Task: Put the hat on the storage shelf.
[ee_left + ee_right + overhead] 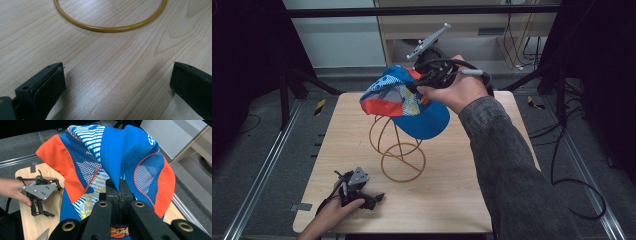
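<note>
The right hand-held gripper [119, 192] is clamped on the blue and orange cap [404, 100], held above the wire stand [397, 150]; the left hand-held gripper [362, 192] rests on the bench [452, 195], jaws apart

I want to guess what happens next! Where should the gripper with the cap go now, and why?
Probably lower the cap a little, straight onto the top of the wire stand. The right gripper is shut on a pinch of the cap's blue fabric and holds it just above the stand's loops, while the left gripper rests open on the table.
</note>
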`<act>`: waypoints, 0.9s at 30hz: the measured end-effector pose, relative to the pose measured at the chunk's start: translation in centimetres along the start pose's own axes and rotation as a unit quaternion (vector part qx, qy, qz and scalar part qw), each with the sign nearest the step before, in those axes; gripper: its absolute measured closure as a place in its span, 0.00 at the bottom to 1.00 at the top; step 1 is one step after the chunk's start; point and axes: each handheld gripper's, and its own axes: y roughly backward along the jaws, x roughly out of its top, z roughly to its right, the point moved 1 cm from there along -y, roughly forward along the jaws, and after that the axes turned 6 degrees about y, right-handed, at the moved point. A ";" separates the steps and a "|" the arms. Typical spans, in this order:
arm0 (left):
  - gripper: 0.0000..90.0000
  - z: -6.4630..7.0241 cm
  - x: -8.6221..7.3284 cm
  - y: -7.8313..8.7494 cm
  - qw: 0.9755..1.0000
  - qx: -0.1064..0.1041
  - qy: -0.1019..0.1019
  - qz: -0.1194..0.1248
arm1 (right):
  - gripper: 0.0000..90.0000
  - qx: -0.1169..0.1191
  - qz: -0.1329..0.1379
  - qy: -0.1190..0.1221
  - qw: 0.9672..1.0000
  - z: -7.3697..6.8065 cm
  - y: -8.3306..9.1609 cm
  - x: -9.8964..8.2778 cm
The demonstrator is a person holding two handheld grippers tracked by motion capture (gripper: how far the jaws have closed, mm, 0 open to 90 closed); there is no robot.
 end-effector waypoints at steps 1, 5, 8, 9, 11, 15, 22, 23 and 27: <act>0.00 0.0 0.0 0.0 1.000 0.000 0.000 0.000 | 1.00 0.001 -0.001 0.000 1.000 0.0 -0.1 0.0; 0.00 0.0 0.0 0.0 1.000 0.000 0.000 0.000 | 1.00 0.001 0.000 0.000 1.000 -0.1 -0.3 0.2; 0.00 0.0 0.0 0.0 1.000 0.000 0.000 0.000 | 1.00 0.003 0.000 -0.001 1.000 -0.2 -0.4 0.2; 0.00 0.0 0.0 0.0 1.000 0.000 0.000 0.000 | 1.00 0.004 -0.001 0.001 1.000 -0.2 -0.5 0.3; 0.00 0.0 0.0 0.0 1.000 0.000 0.000 0.000 | 1.00 0.005 -0.002 0.002 1.000 -0.2 -0.7 0.3; 0.00 0.0 0.0 0.0 1.000 0.000 0.000 0.000 | 1.00 0.009 -0.004 0.001 1.000 -0.2 -1.3 0.6; 0.00 0.0 0.0 0.0 1.000 0.000 0.002 0.000 | 1.00 0.019 -0.009 0.003 1.000 -0.4 -2.9 1.4; 0.00 0.0 0.0 0.0 1.000 0.000 0.002 0.000 | 1.00 0.019 -0.011 0.004 1.000 -0.5 -3.2 1.5; 0.00 0.0 0.0 0.0 1.000 0.000 0.002 0.000 | 1.00 0.023 -0.015 0.003 1.000 -0.5 -3.9 1.8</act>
